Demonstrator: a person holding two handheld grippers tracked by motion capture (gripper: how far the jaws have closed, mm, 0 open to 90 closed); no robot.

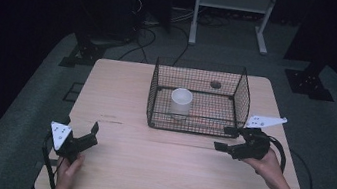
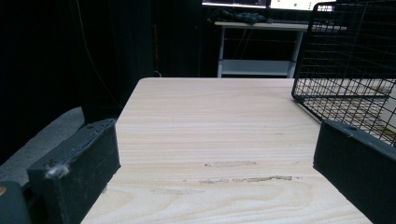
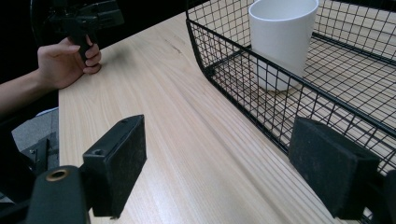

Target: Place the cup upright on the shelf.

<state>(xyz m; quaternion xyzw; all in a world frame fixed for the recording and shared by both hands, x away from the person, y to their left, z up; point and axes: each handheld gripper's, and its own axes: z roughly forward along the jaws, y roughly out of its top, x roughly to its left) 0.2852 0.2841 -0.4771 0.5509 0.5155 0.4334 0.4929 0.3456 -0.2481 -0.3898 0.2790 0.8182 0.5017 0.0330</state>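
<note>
A pale wooden table in a dark room, seen from above, with a black wire basket standing on its far half. Inside the basket a plain white cup stands upright, near the basket's front wall and apart from the mesh. A person's right hand holds the right gripper just outside the basket's near right corner, its two black jaws spread apart with nothing between them; in the right gripper view one pad sits just beside the mesh wall and the cup rises behind the wires. The left gripper, held in the person's left hand near the table's front left edge, is well apart from the basket, its jaws also spread and empty. The cup looks like smooth glazed ceramic or hard plastic: stiff, light enough for one gripper, likely slippery and breakable if dropped. It has no handle on the sides that show, so the best hold is probably across the rim, one jaw inside and one outside, reached from above over the basket's open top. No brand, label or writing can be read on the cup, basket or grippers
</note>
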